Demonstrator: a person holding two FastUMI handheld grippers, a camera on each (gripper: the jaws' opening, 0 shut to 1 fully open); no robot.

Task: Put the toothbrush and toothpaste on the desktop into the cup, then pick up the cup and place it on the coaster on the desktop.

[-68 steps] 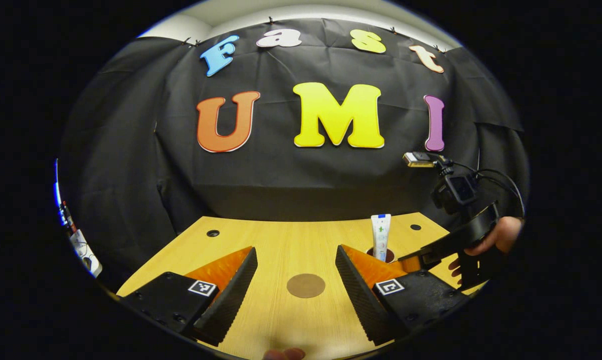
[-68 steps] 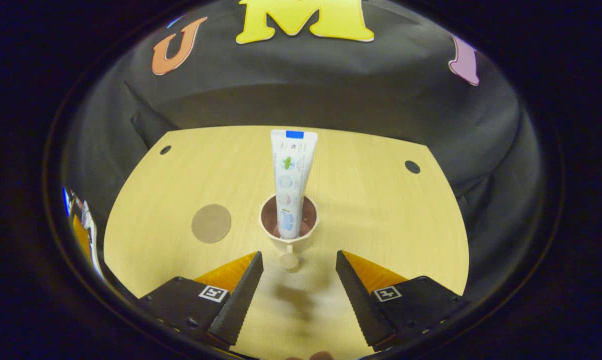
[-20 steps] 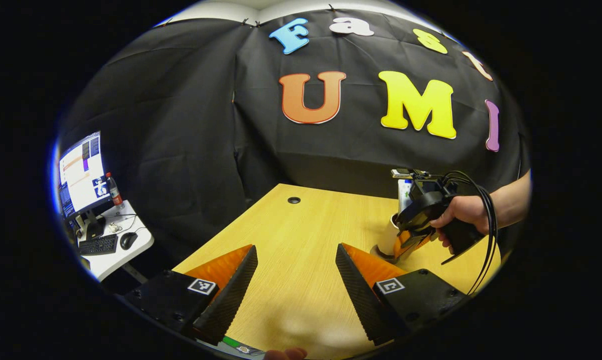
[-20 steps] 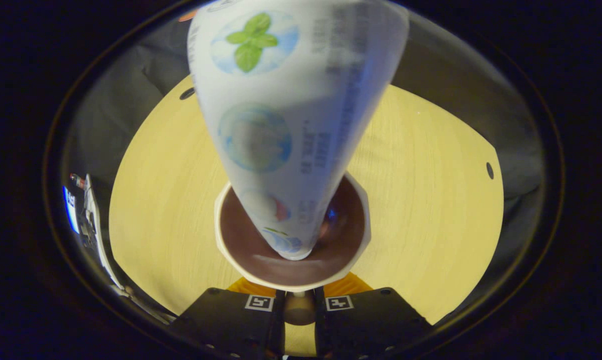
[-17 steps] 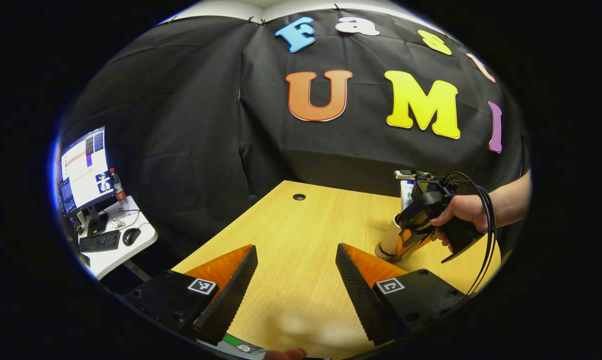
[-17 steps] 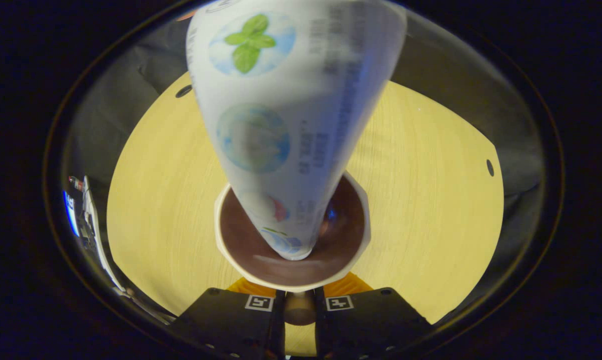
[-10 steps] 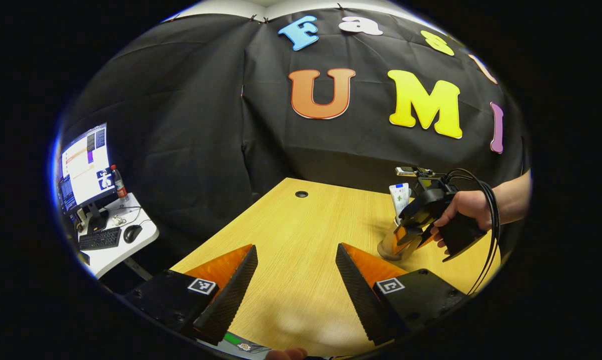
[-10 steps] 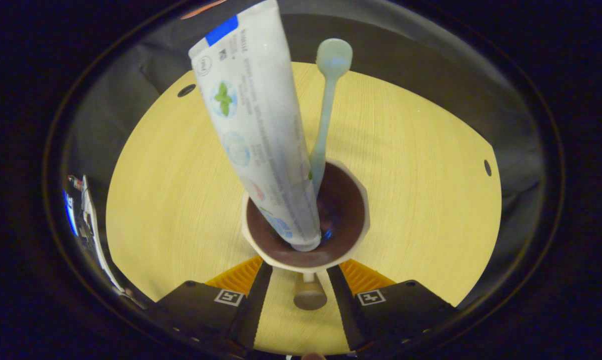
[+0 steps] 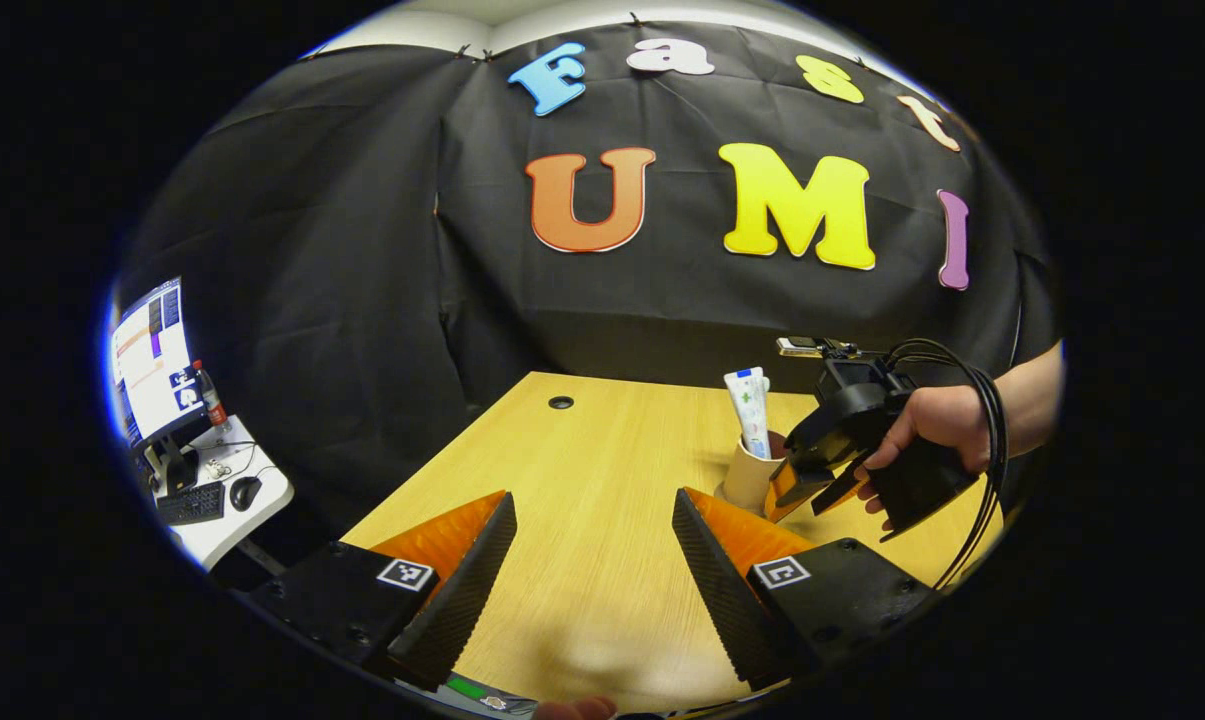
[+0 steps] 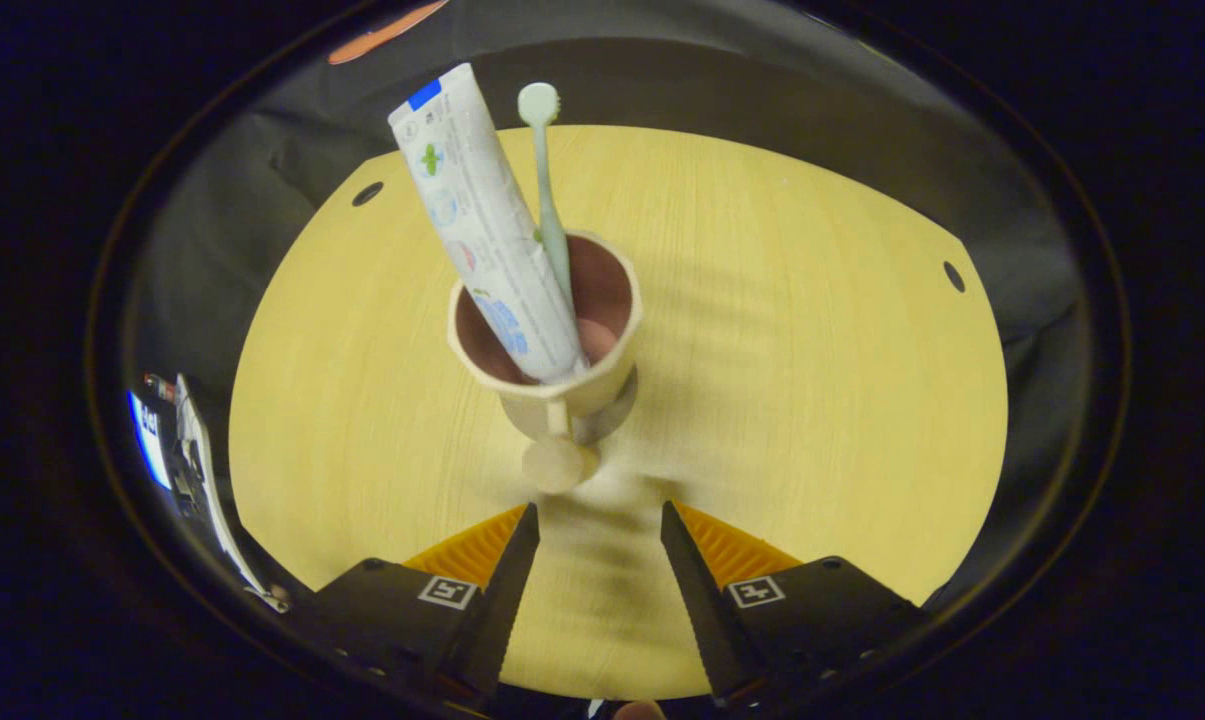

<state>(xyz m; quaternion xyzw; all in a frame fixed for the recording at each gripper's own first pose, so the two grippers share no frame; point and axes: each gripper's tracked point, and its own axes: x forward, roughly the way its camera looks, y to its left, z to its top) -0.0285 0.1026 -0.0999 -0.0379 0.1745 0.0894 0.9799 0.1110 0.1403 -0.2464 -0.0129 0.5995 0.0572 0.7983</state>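
Fingers of my left gripper are standing wide apart, holding nothing, angled low over the desktop and looking along it. Ahead of my right-hand finger and off to its right, I am seeing a hand wrapped around the right gripper, forearm reaching in from the right and tool tipped down toward the cup, whose near side its fingers sit just beside.

Looking through the right gripper view, my right gripper is pitched down at the desktop, fingers parted to a moderate gap and gripping nothing. The cup is standing upright ahead of the gap, apart from both tips, its knobbed handle pointing back toward me. I cannot tell what is under the cup's base.

The toothpaste is standing in the cup cap-down, its long axis leaning up and away toward my left-hand finger's side, flat crimped end on top. The toothbrush is standing beside it, just to its right, nearly upright, head up with the bristle end at the top.
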